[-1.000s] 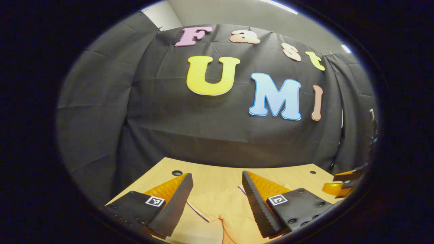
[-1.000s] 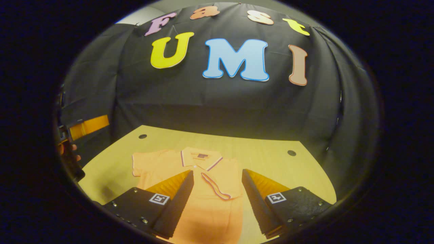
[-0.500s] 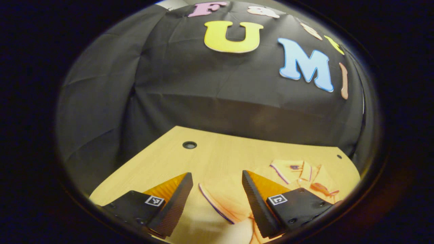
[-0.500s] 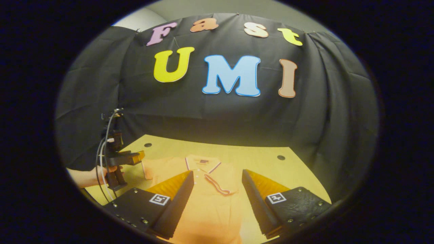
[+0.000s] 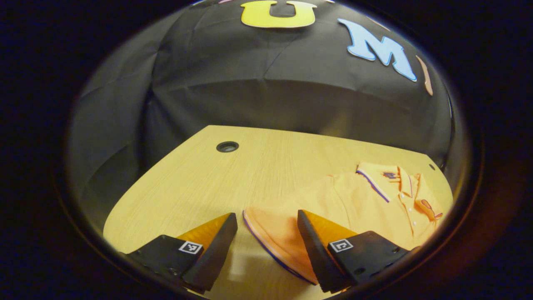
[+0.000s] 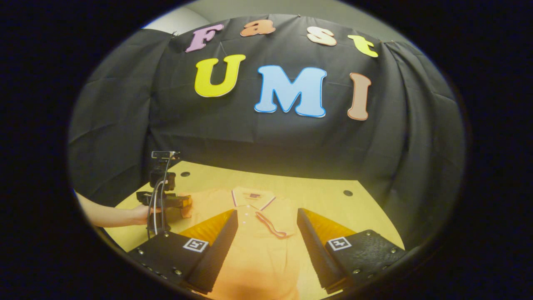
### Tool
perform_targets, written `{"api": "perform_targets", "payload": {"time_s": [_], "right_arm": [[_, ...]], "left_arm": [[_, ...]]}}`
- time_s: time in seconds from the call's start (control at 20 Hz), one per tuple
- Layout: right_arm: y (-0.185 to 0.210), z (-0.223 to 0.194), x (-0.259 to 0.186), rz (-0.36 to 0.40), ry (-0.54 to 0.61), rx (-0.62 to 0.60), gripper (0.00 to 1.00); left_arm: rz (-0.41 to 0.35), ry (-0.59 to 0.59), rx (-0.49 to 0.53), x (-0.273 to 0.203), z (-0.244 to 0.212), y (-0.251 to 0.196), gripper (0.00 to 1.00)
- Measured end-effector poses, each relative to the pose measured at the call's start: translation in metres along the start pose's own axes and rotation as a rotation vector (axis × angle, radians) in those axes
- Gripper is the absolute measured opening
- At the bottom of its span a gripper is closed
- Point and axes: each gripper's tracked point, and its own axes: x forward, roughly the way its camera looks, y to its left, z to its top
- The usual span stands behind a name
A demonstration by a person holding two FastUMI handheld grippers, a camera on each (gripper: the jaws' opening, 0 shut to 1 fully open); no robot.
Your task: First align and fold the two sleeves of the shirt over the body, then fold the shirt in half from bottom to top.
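Left gripper (image 5: pixel 266 233), right gripper (image 6: pixel 266 229): both agape; one shirt (image 6: pixel 254 237), one table (image 5: pixel 200 183).

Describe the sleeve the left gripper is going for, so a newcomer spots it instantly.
On the wooden table lies an orange polo shirt. From its collar, go outward to the flat sleeve between the left gripper fingers. Its dark-striped cuff lies on bare table; the other sleeve is already folded over the chest.

wooden table (image 5: pixel 200 183), round cable hole (image 5: pixel 227 146)
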Motion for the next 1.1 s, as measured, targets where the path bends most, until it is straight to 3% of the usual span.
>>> {"api": "perform_targets", "payload": {"time_s": [0.2, 0.4, 0.45, 0.55, 0.65, 1.1], "right_arm": [[0.006, -0.009, 0.007, 0.012, 0.029, 0.043, 0.89], [0.007, -0.007, 0.01, 0.033, 0.028, 0.052, 0.89], [0.004, -0.006, 0.01, 0.038, 0.024, 0.051, 0.89], [-0.002, -0.004, 0.01, 0.043, 0.019, 0.057, 0.87], [-0.012, -0.003, 0.009, 0.032, 0.006, 0.064, 0.89], [-0.056, -0.017, -0.001, -0.04, 0.0, 0.101, 0.89]], "left_arm": [[0.042, 0.026, 0.049, 0.007, -0.006, -0.002, 0.95], [0.026, 0.036, 0.063, 0.007, -0.006, -0.016, 0.7], [0.028, 0.044, 0.068, 0.007, -0.007, -0.019, 0.52], [0.031, 0.076, 0.107, 0.005, -0.009, -0.026, 0.24], [0.033, 0.088, 0.129, -0.004, -0.004, -0.035, 0.11], [-0.039, -0.084, 0.206, -0.048, 0.062, -0.103, 0.11]]}}
